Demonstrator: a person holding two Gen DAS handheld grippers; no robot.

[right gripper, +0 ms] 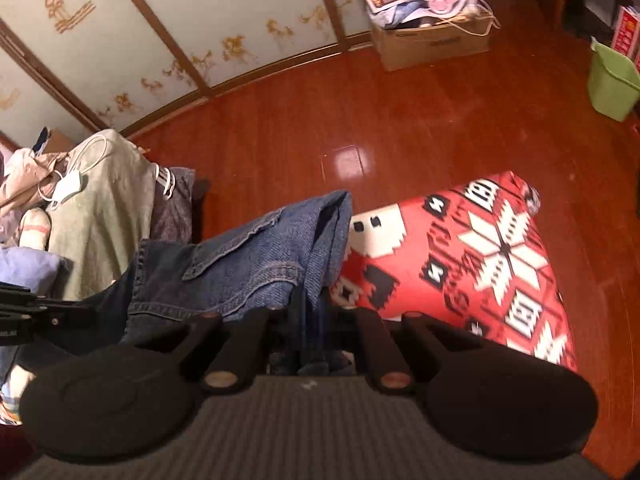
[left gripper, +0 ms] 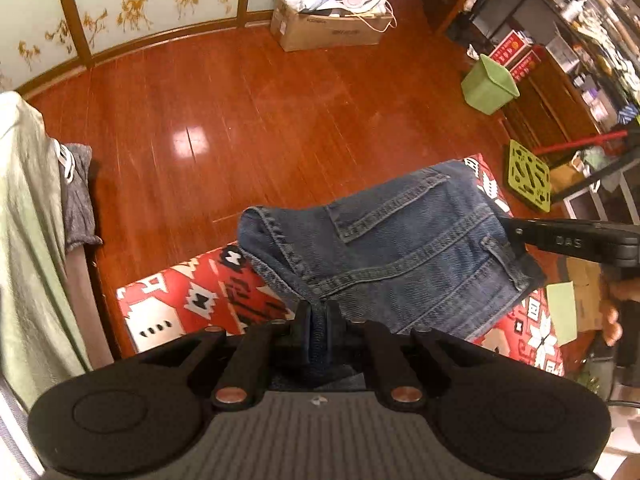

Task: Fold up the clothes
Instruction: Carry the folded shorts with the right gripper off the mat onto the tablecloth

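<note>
Both wrist views steeply downward, close; share jeans [left gripper: 400, 240], patterned cloth [right gripper: 480, 260].

Both hand-held grippers [left gripper: 320, 312] [right gripper: 316, 312] angled down, apparently clamped.

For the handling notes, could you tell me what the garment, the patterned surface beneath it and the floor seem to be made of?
Jeans: blue denim, with twill weave and stitched seams. Patterned surface: apparently woven or printed fabric, matte red, white and black. Floor: glossy reddish wood planks, reflecting light.
</note>
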